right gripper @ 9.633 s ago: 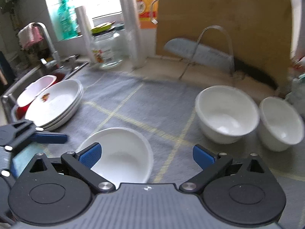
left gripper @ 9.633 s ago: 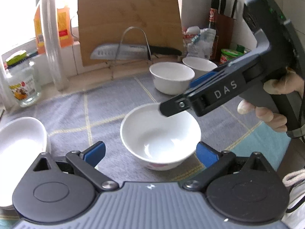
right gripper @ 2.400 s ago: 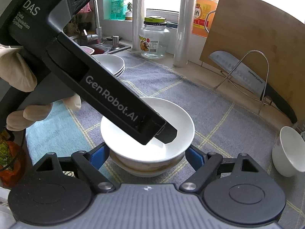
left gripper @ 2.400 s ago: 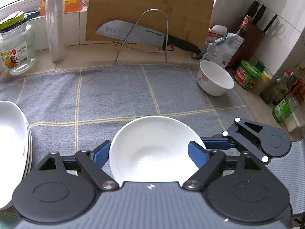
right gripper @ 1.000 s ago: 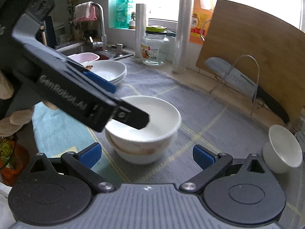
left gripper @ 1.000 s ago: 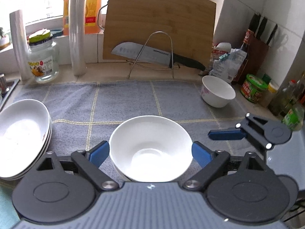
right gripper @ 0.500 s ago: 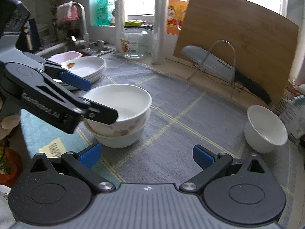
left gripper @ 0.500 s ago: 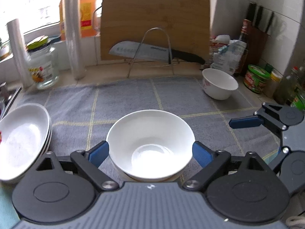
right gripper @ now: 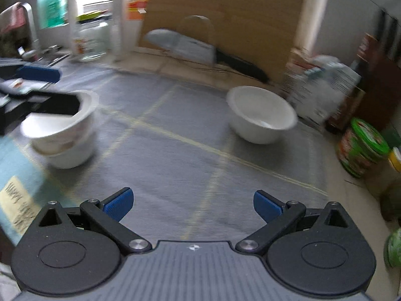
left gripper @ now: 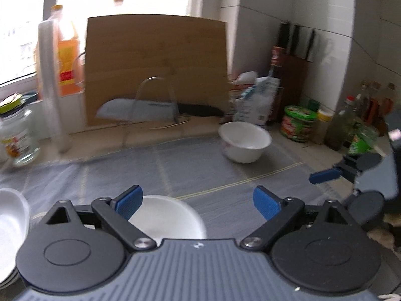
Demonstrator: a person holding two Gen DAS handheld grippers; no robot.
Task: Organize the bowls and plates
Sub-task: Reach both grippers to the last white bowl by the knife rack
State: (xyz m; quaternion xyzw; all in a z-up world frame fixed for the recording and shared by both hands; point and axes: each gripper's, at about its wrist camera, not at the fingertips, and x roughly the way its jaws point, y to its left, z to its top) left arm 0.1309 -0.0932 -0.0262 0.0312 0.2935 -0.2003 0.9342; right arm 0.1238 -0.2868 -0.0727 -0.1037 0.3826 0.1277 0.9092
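Progress, judged from how things lie: two bowls already nested — the stack [right gripper: 66, 135] sits on the grey mat [right gripper: 175, 155] near its left front corner. One lone bowl [right gripper: 260, 115] is not yet gathered; it stands upright at the mat's far right edge, well apart from the stack, just in front of the packets at the wall. Plates [left gripper: 8, 228] are piled beyond the mat's left side, only partly in the left wrist view, so their number cannot be told. Remaining, as I read it: bring the lone bowl over onto the stack; whether the plates need more work is unclear. Left gripper [left gripper: 198, 203]: fingers released, their blue pads apart with nothing pressed between them; they have just been opening. The stack's top bowl shows low under the left pad, not clasped. In the right wrist view this gripper overlaps the stack's rim; contact cannot be told through the blur. Right gripper [right gripper: 193, 204]: fingers spread wide, empty, over bare mat and pointed toward the lone bowl — likely the next pick. Writing: both views are motion-blurred. A yellow slip [right gripper: 17, 205] left of the mat's front corner carries dark lettering, unreadable. Jar, bottle and green tub labels show colour only; no brand can be read.
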